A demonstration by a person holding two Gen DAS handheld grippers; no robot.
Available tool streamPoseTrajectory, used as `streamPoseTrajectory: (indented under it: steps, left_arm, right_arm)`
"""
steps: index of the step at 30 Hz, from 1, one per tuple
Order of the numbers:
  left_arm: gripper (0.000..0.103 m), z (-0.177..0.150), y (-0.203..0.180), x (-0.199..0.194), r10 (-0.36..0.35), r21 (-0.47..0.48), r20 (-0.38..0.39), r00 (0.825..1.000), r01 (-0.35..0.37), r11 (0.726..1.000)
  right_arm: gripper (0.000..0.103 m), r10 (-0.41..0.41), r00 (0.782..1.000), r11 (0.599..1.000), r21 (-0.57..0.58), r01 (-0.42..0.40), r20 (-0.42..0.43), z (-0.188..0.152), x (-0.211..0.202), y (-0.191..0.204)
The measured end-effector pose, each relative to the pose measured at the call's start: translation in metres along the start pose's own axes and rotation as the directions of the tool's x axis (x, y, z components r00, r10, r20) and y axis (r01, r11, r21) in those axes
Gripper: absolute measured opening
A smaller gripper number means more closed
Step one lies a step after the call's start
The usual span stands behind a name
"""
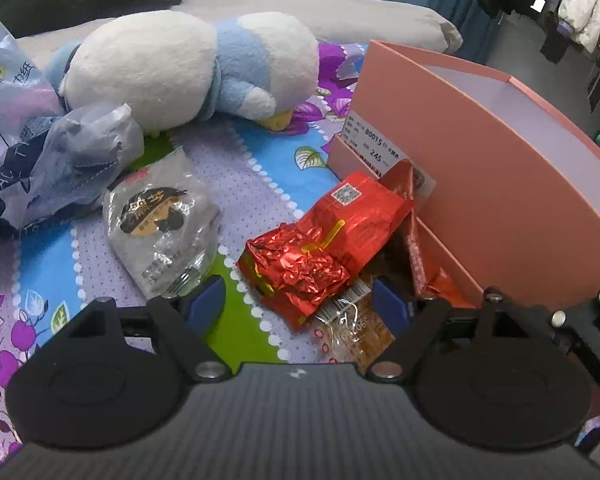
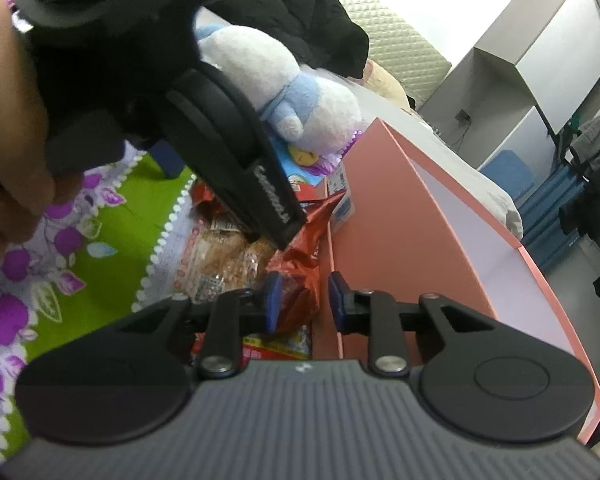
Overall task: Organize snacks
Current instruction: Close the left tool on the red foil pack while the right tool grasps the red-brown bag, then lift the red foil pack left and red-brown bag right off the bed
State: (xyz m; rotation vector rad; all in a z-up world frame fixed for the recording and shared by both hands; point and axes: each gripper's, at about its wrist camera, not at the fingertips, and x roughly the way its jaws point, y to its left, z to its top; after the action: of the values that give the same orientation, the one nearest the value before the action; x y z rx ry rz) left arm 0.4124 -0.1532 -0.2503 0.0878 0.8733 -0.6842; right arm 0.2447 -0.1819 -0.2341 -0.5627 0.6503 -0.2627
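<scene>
Red foil snack bag (image 1: 332, 236) lies crumpled on flowered bedspread (image 1: 244, 168), leaning against pink box (image 1: 500, 184). Clear cracker pack (image 1: 356, 328) tucked beneath it. Grey snack pouch (image 1: 164, 228) apart to left. Left gripper (image 1: 300, 308) fingers spread wide over red bag, holding nothing. Right gripper (image 2: 302, 300) fingers partly open, straddling red foil edge by box wall, not clamped. Plush toy (image 1: 188, 68) behind.
</scene>
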Motion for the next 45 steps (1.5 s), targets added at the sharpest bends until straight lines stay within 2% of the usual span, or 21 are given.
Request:
streamPoseTrajectory:
  steps: [1, 4, 10, 14, 25, 37, 41, 44, 45]
  left_arm:
    - [0.081, 0.000, -0.002, 0.000, 0.001, -0.001, 0.005, 1.000, -0.001, 1.000]
    - [0.071, 0.001, -0.005, 0.002, 0.003, 0.020, 0.012, 1.000, -0.003, 1.000]
    - [0.057, 0.002, -0.001, -0.005, 0.008, -0.016, 0.015, 1.000, -0.008, 1.000]
    - [0.056, -0.005, -0.003, -0.019, 0.035, -0.022, 0.015, 0.999, -0.034, 0.999]
    - [0.055, -0.047, 0.002, -0.083, 0.110, -0.140, -0.005, 0.994, -0.110, 0.984]
    - [0.055, -0.110, -0.005, -0.177, 0.181, -0.295, 0.011, 0.983, -0.170, 0.940]
    - [0.055, -0.138, -0.016, -0.200, 0.182, -0.339, 0.001, 0.983, -0.171, 0.925]
    - [0.055, -0.158, -0.024, -0.212, 0.178, -0.368, -0.004, 0.984, -0.167, 0.915]
    - [0.055, -0.162, -0.026, -0.214, 0.183, -0.369, -0.006, 0.983, -0.173, 0.913]
  right_arm:
    - [0.017, 0.000, 1.000, 1.000, -0.006, 0.000, -0.001, 0.000, -0.001, 0.001]
    - [0.014, -0.002, 1.000, 1.000, -0.013, 0.002, -0.002, -0.001, -0.004, 0.001]
    - [0.012, 0.019, 1.000, 1.000, -0.005, -0.019, -0.003, -0.002, -0.011, -0.002]
    - [0.012, 0.051, 0.999, 0.999, 0.002, -0.051, 0.001, 0.000, -0.016, -0.004]
    - [0.011, 0.134, 0.991, 0.991, -0.027, -0.134, 0.020, -0.008, -0.053, -0.003]
    - [0.011, 0.226, 0.972, 0.969, -0.120, -0.218, 0.062, -0.029, -0.120, 0.010]
    - [0.011, 0.272, 0.961, 0.955, -0.139, -0.263, 0.052, -0.044, -0.141, 0.014]
    - [0.015, 0.350, 0.935, 0.936, -0.054, -0.348, 0.050, -0.054, -0.152, 0.007]
    - [0.022, 0.377, 0.925, 0.926, -0.024, -0.376, 0.054, -0.056, -0.153, 0.004]
